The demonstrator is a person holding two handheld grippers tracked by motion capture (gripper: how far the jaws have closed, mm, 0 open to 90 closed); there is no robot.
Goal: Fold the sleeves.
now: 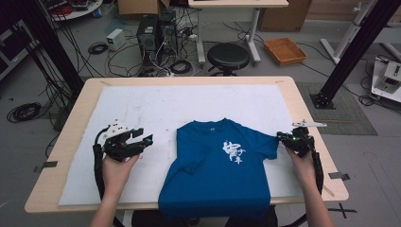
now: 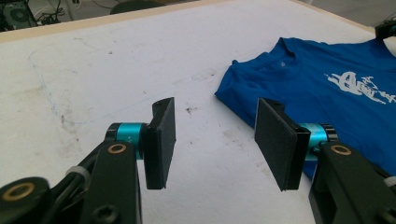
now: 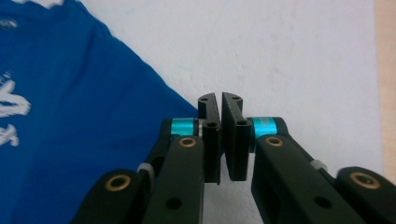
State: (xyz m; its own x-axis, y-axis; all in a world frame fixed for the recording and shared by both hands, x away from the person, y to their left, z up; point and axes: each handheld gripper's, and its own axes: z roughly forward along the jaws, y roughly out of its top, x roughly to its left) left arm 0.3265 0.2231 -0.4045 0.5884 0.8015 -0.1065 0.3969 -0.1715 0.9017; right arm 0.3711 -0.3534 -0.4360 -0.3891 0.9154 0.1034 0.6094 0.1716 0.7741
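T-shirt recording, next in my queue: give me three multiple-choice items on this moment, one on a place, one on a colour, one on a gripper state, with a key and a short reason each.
1. Where does the T-shirt lie?
A. on the white mat, hem at the table's near edge
B. on the stool
C. on the floor

2. What colour is the print on the shirt's chest?
A. red
B. white
C. yellow

3. How do the left gripper's jaws stand?
A. clamped on a sleeve
C. shut on nothing
B. wide apart over bare mat

Key: 1 A, the high view shows it spread on the mat; 2 B, white characters on blue cloth; 3 B, the left gripper view shows a broad gap with nothing between.
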